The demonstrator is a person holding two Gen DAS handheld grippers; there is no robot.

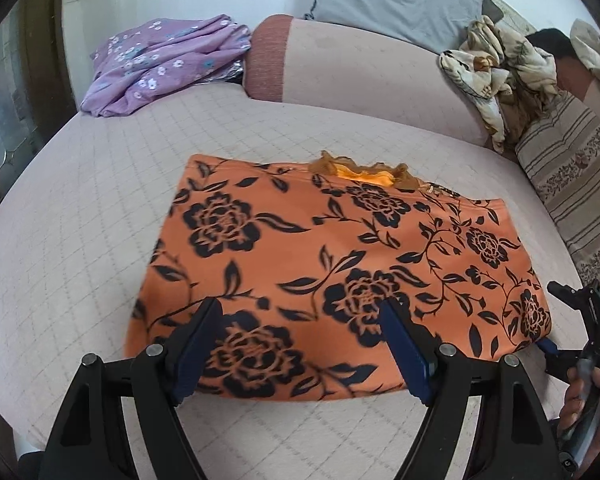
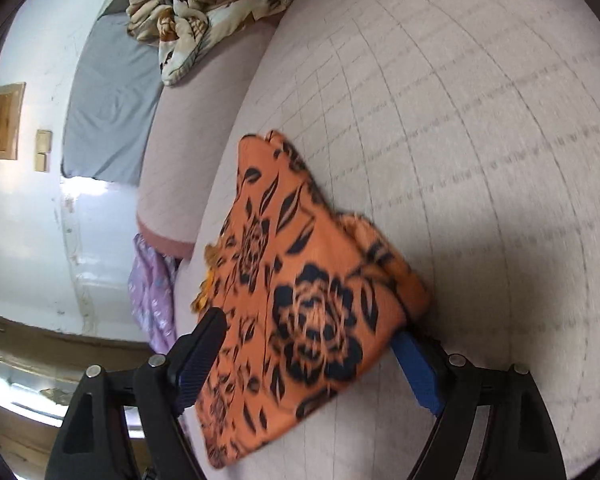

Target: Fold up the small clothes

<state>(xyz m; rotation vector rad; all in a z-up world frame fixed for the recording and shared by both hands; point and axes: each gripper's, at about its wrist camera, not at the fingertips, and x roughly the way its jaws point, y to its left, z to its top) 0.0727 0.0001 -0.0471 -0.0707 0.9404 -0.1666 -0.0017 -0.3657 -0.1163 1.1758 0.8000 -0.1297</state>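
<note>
Unlabelled orange floral garment (image 1: 340, 264) lies folded on quilted bed (image 1: 80, 240)

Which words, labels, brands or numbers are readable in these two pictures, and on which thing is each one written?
"DAS": white letters on the black body of the right gripper at the right edge of the left wrist view; any letters after them are cut off.
Orange floral garment: printed flowers only, no text.
Right wrist view: nothing readable; the wall plates carry no legible marks.

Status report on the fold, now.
Left gripper open above orange floral garment. Right gripper open at its corner. Garment folded flat on bed. Nothing in the way.
</note>
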